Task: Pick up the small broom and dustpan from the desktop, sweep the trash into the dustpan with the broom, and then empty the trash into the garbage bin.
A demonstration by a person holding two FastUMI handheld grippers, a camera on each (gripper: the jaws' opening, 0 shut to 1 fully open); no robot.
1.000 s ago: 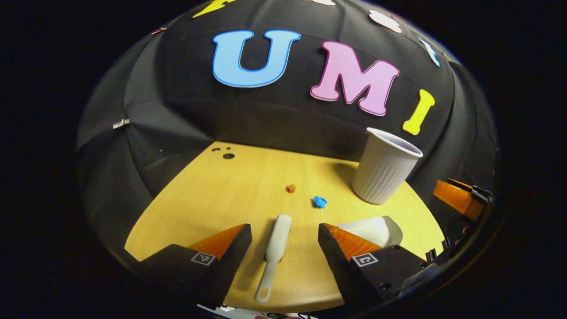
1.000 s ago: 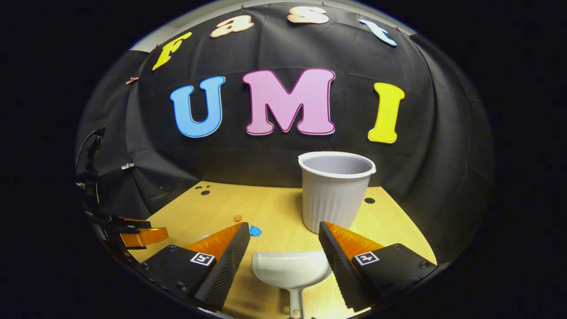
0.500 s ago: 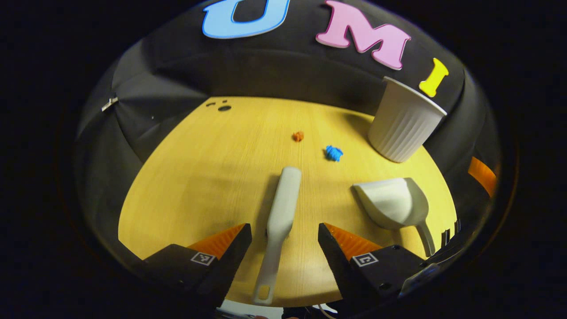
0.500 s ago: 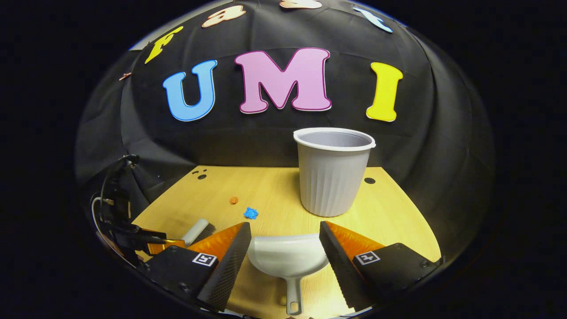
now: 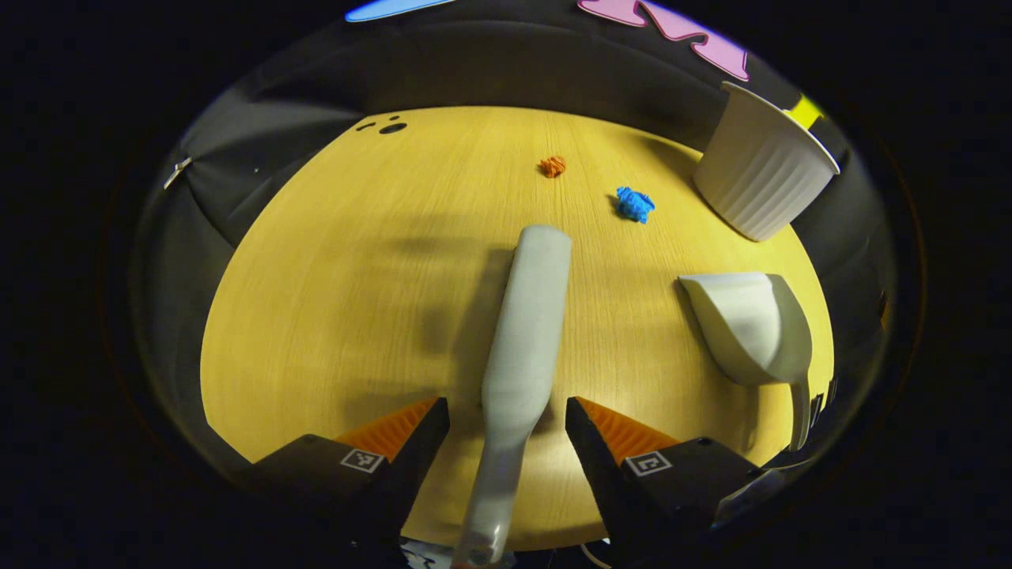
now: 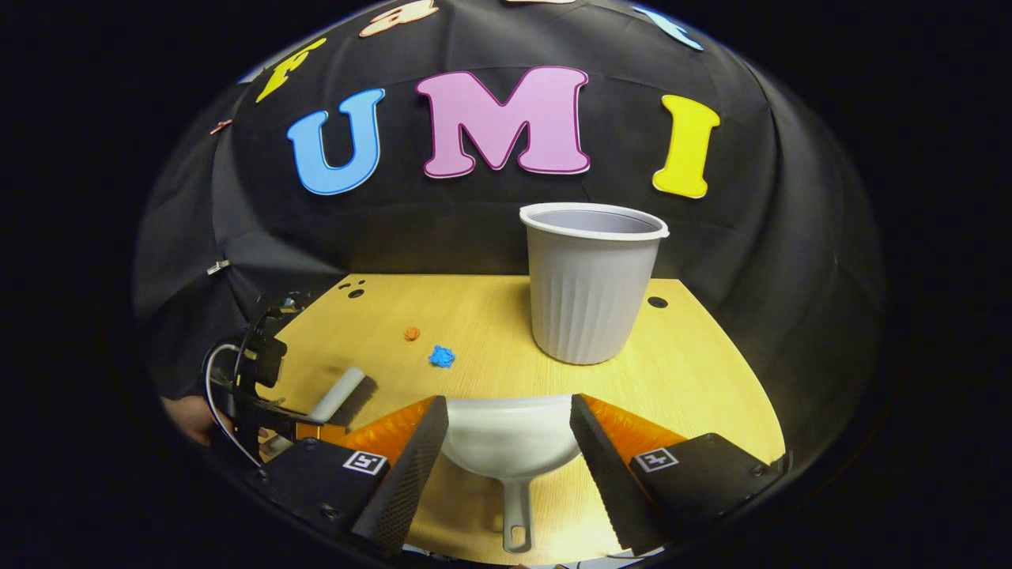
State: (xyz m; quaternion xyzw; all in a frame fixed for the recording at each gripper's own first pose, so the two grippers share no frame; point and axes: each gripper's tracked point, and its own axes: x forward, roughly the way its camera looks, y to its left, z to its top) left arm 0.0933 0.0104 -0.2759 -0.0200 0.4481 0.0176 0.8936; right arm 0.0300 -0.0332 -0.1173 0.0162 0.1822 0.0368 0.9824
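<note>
Both hand-held grippers gape: left (image 5: 506,427) straddles broom (image 5: 526,316), right (image 6: 508,427) straddles dustpan (image 6: 510,442)

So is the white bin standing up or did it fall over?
Standing up. The garbage bin sits on its base on the desktop, open rim on top.
</note>
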